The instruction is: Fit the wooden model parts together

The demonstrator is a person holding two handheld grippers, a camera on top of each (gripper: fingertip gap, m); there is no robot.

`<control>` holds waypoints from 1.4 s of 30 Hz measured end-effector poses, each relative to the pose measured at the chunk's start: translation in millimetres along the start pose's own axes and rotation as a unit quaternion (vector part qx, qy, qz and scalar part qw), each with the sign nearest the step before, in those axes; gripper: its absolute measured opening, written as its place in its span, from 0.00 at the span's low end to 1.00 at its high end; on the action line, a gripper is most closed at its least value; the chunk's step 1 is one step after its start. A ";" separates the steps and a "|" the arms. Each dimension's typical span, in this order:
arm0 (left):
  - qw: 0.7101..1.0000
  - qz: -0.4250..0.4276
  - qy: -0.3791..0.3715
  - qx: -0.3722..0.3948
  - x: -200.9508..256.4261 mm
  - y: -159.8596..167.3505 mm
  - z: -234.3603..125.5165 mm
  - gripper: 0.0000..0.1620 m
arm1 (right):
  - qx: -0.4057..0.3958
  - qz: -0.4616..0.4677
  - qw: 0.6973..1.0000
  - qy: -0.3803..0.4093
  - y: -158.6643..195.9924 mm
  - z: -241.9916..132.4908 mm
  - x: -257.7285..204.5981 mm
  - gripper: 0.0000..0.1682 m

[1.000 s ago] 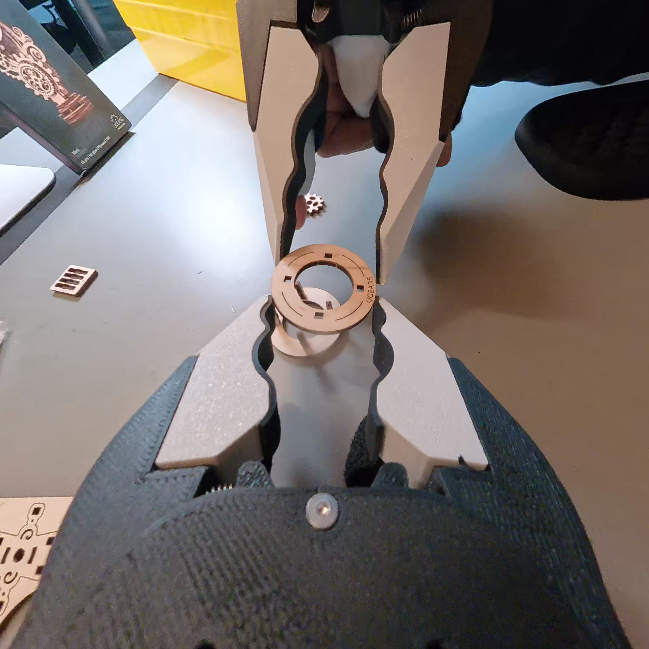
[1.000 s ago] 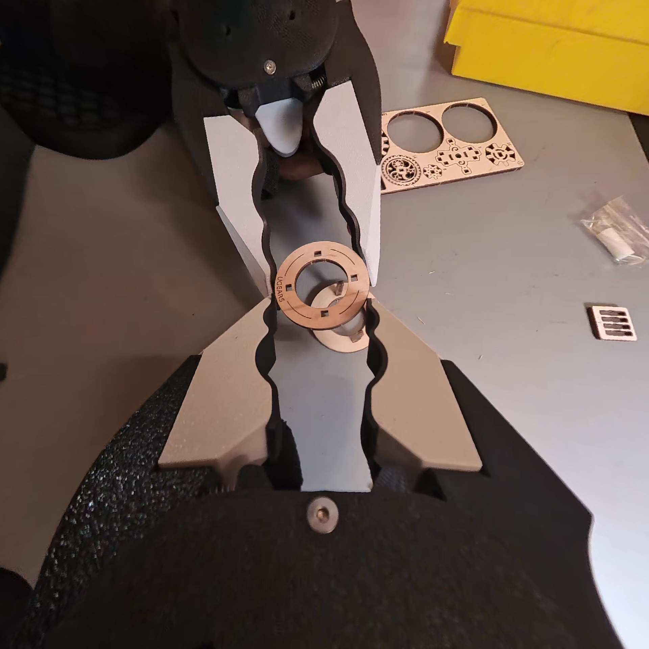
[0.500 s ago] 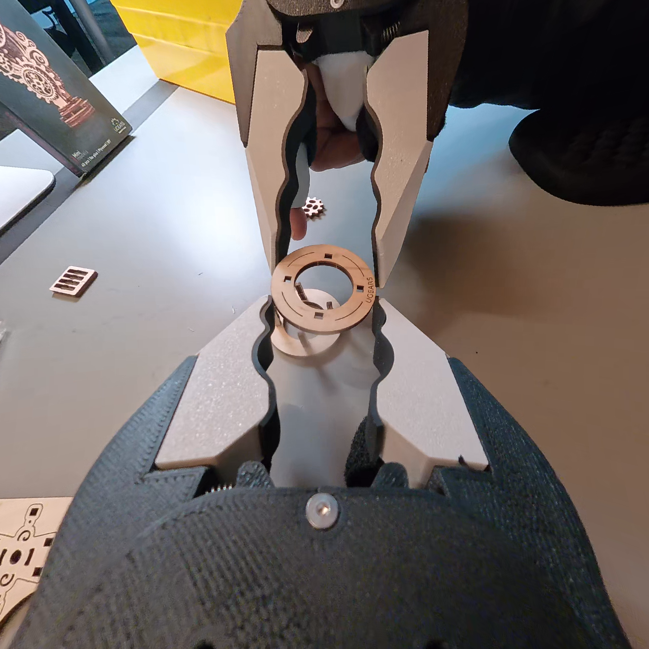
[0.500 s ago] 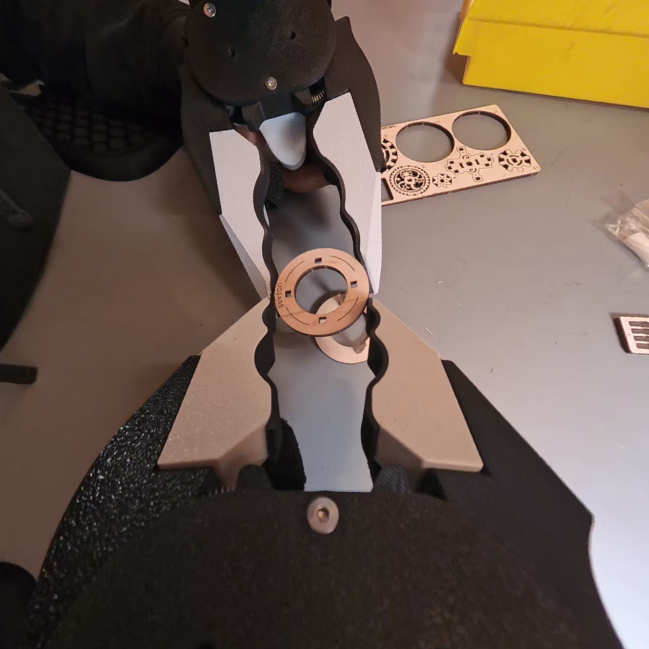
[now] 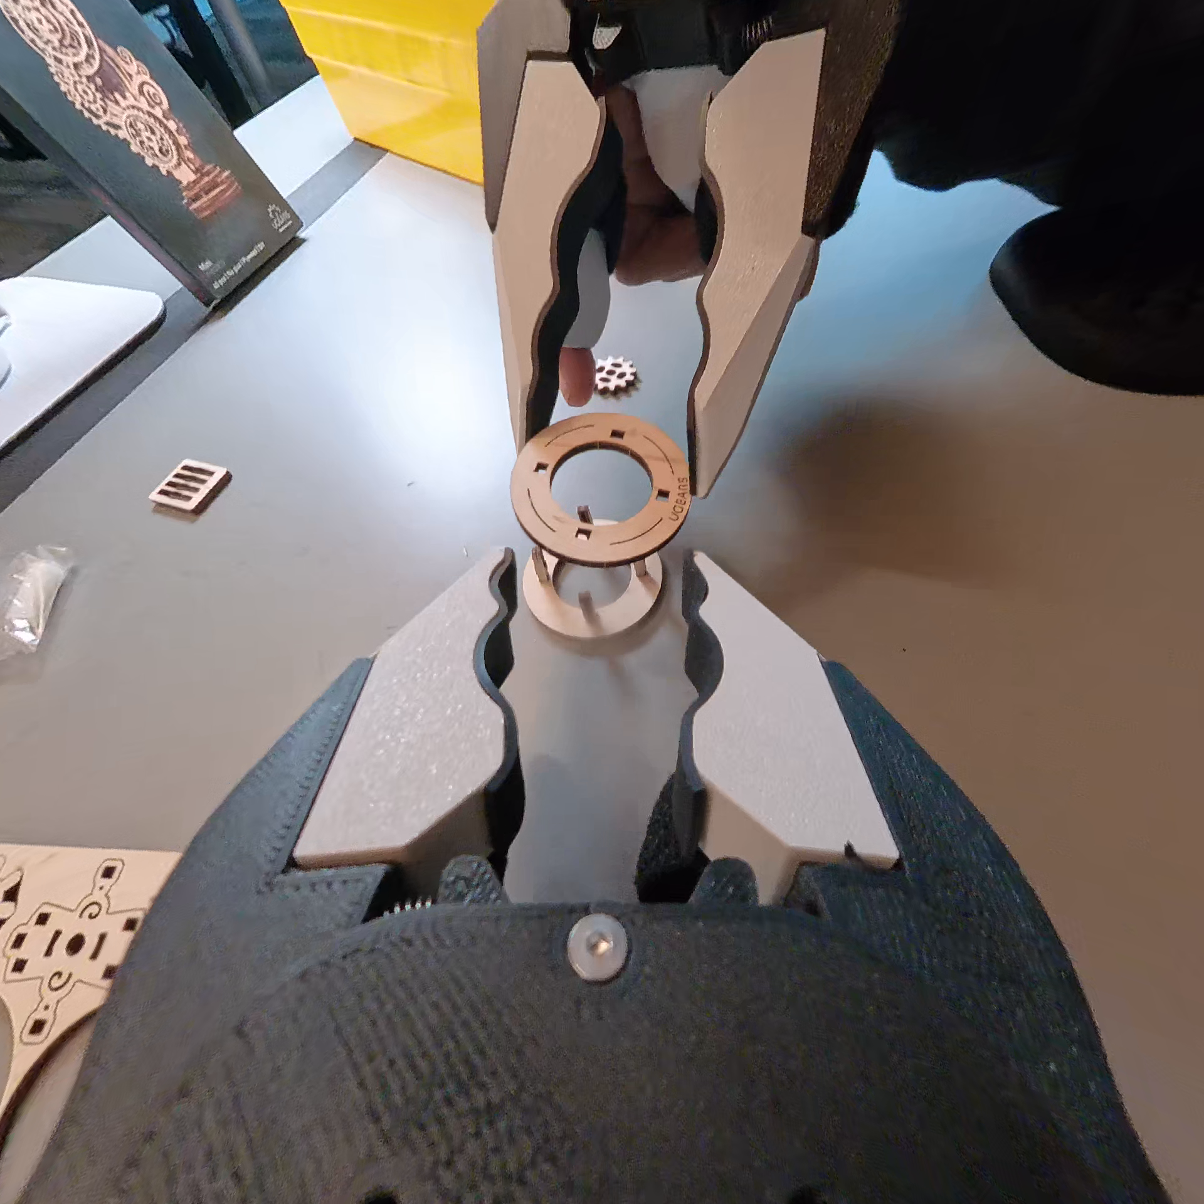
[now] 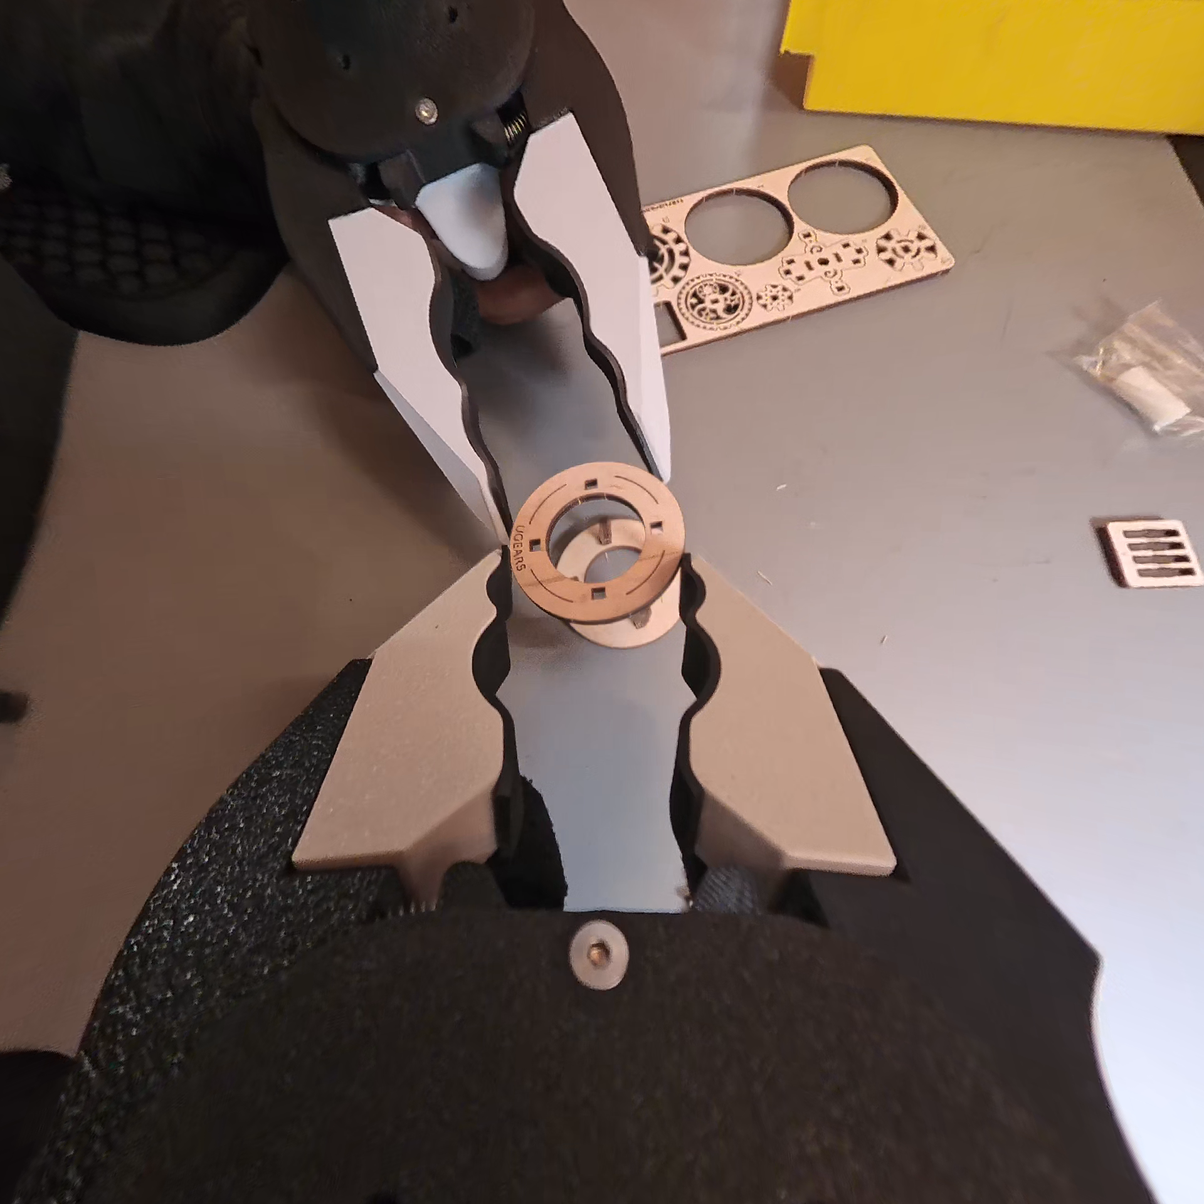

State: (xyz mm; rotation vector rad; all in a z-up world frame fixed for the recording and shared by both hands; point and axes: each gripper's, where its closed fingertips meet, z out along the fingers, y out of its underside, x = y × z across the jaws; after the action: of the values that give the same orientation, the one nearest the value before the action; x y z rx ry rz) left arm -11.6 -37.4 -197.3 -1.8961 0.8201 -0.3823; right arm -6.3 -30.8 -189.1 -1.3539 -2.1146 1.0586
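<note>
The left gripper point(image 5: 596, 560) has its fingers apart, flanking the lower ring point(image 5: 589, 602). The right gripper point(image 6: 593, 573) fingers clamp the upper ring point(image 6: 599, 541); bare worktop point(image 5: 912, 586) surrounds them.

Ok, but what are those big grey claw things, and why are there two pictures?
They are hand-held grabbers, and a person holds one in each hand. Each grabber has a camera that looks along its two fingers. So each picture is one grabber's own view, with the other grabber facing it.

The right gripper seems to pinch a brown ring. That ring sits on little pegs that stand up from a pale ring underneath. The left gripper is open, with its fingers on either side of the pale ring, not touching it.

Spare bits lie around on the grey table: a small gear, a slatted piece, a plywood sheet with shapes cut out of it, a plastic bag and a yellow box.
</note>
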 end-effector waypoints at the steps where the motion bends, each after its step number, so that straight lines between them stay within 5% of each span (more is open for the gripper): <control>1: 1.000 -0.002 -0.001 -0.007 0.2 2.7 0.0 0.31 | -0.001 0.004 1.000 -0.001 2.6 0.0 0.5 0.29; 16: 0.993 -0.030 0.009 -0.111 2.7 17.4 25.8 0.45 | -0.010 0.017 0.999 0.032 19.3 -16.5 18.8 0.29; 26: 0.984 -0.010 0.072 -0.161 4.4 23.9 35.0 0.33 | 0.007 0.018 0.999 0.040 17.6 -28.5 20.1 0.29; 42: 0.970 0.046 0.186 -0.148 15.4 26.7 24.8 0.34 | 0.014 0.015 1.000 0.005 17.0 -21.2 9.0 0.29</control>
State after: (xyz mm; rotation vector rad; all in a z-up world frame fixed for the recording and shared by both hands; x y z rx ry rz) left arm 4.0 -38.7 -233.6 -2.0807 1.2697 -0.5968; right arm 14.1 -10.6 -189.6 -1.3783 -2.0713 1.0876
